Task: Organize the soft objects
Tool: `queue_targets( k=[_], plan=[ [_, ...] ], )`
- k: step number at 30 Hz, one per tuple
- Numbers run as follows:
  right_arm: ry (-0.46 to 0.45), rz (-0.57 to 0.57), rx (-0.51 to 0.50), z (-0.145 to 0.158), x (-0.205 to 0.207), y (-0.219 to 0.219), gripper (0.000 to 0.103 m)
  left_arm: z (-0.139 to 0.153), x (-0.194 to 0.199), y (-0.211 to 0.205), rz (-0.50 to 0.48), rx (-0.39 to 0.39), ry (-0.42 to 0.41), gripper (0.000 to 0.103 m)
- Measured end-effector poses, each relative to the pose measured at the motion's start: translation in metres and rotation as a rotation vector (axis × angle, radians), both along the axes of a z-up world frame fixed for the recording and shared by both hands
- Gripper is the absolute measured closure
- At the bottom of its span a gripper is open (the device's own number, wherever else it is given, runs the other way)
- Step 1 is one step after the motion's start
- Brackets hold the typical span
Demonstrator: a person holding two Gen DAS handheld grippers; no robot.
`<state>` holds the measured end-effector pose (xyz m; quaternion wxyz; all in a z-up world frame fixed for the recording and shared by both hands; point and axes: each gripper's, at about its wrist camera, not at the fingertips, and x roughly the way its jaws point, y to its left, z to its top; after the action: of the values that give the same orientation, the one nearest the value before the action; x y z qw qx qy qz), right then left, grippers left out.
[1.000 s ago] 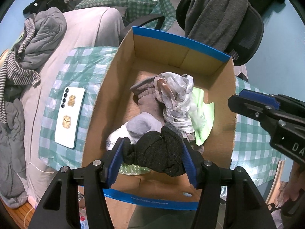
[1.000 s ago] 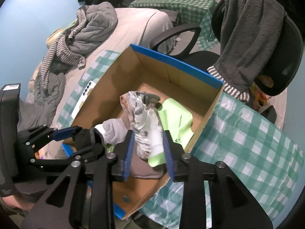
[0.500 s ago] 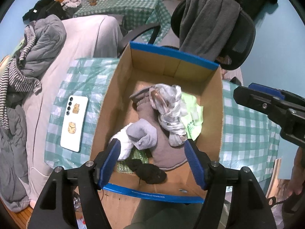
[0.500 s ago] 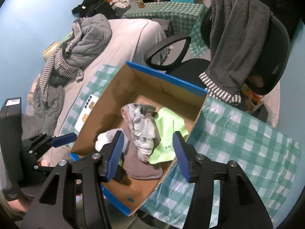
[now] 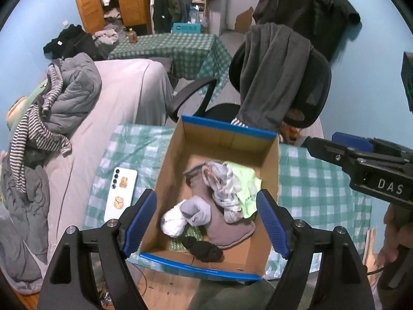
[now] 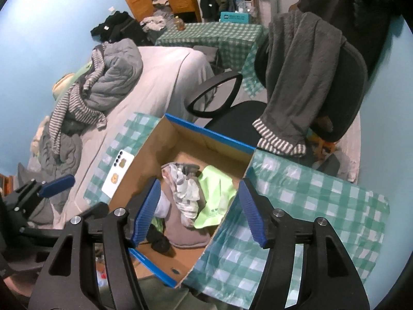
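Both grippers, left (image 5: pixel 206 222) and right (image 6: pixel 197 213), hang empty above the cardboard box (image 5: pixel 271 170), jaws opening; rise straight, clear of its rim.

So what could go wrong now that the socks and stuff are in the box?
1. The white phone lies right beside the cardboard box on the checked tablecloth; a careless swing might knock it off.
2. The box's near end seems to overhang the table edge, so pushing down there could tip it.
3. The black sock sits loose near that front end. Both hand-held grippers, left and right, are empty with jaws opening, so a hasty regrab might drag it out.
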<state>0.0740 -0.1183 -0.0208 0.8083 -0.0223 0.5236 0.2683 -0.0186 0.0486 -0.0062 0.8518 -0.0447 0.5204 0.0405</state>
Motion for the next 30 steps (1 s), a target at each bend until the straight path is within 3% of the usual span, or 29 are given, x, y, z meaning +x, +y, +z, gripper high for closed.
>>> queue_targets(
  k=[10,30],
  plan=[
    [-0.058,-0.063,-0.040,0.021,-0.004,-0.018,0.040,0.021,-0.010,-0.016,-0.008,0.067,-0.060,0.022],
    [-0.062,-0.103,-0.033,0.032,-0.008,-0.049,0.040,0.026,-0.010,-0.043,-0.007,0.062,-0.023,0.022]
  ],
)
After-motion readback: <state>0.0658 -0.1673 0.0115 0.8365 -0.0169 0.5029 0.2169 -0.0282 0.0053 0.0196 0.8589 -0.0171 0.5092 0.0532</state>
